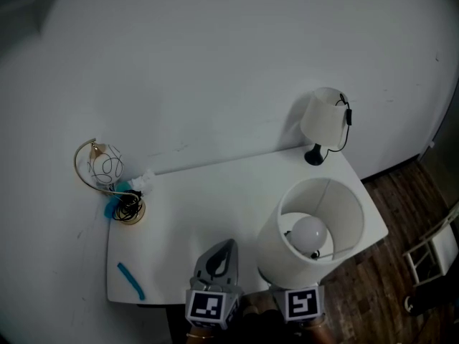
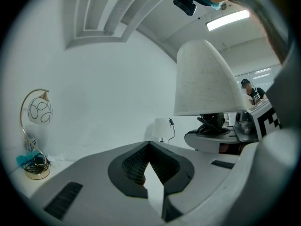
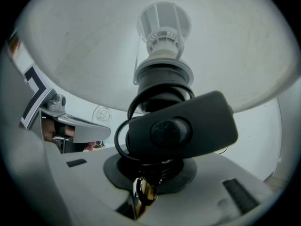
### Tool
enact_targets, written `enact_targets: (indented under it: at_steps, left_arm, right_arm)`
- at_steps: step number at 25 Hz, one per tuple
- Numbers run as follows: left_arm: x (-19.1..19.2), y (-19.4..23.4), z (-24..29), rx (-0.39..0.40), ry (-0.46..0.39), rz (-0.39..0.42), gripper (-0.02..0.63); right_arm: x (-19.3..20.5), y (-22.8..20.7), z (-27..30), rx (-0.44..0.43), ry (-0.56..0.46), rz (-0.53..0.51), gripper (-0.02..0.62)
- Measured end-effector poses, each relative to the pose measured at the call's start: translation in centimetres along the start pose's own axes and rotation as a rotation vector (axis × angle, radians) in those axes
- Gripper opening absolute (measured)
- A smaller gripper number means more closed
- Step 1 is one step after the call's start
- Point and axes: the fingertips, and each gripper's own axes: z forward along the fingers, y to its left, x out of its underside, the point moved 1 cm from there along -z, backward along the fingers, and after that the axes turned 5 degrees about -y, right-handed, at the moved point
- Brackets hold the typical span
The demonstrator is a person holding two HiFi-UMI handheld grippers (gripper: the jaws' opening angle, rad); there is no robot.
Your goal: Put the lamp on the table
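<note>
The lamp [image 1: 315, 224] has a wide white drum shade and a round bulb [image 1: 310, 233]. It stands upright over the front right part of the white table [image 1: 215, 192]. My right gripper [image 3: 146, 187] is shut on the lamp's brass stem [image 3: 145, 193], just under a black inline switch [image 3: 181, 128] and coiled cord. In the head view only its marker cube [image 1: 303, 303] shows below the shade. The lamp's foot is hidden. My left gripper [image 1: 226, 246] is beside the lamp, at the table's front edge, jaws shut and holding nothing. The left gripper view shows the shade [image 2: 207, 79] to the right.
A small white-shaded lamp [image 1: 324, 117] with a black foot stands at the table's back right corner. A gold arc lamp [image 1: 104, 167] with a wire globe and tangled cord is at the left edge. A blue strip [image 1: 131, 279] lies front left. Wooden floor [image 1: 401, 192] lies to the right.
</note>
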Motion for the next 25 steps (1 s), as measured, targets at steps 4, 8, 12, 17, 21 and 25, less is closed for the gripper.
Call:
enact_targets:
  at_steps: [4, 8, 12, 17, 21, 25]
  left_arm:
    - [0.0, 0.9, -0.1, -0.009, 0.000, -0.001, -0.002]
    - [0.1, 1.4, -0.1, -0.014, 0.002, -0.006, -0.002]
    - [0.2, 1.7, 0.1, -0.022, 0.005, -0.012, -0.002]
    - [0.2, 2.0, 0.6, -0.032, -0.001, -0.019, -0.002]
    - [0.3, 1.9, 0.8, -0.050, -0.004, -0.022, -0.002]
    - [0.1, 2.4, 1.1, -0.080, 0.003, -0.017, -0.002]
  right_arm:
    - [0.0, 0.7, 0.7, -0.012, -0.003, 0.007, 0.055]
    - [0.1, 1.1, 1.4, -0.020, -0.006, 0.005, 0.055]
    - [0.0, 1.0, 1.9, -0.027, -0.006, 0.001, 0.055]
    - [-0.1, 0.7, 2.6, -0.031, -0.013, 0.002, 0.055]
    - [0.2, 0.6, 3.1, -0.049, -0.020, -0.002, 0.055]
    - [0.5, 0.5, 3.7, -0.064, -0.029, 0.005, 0.055]
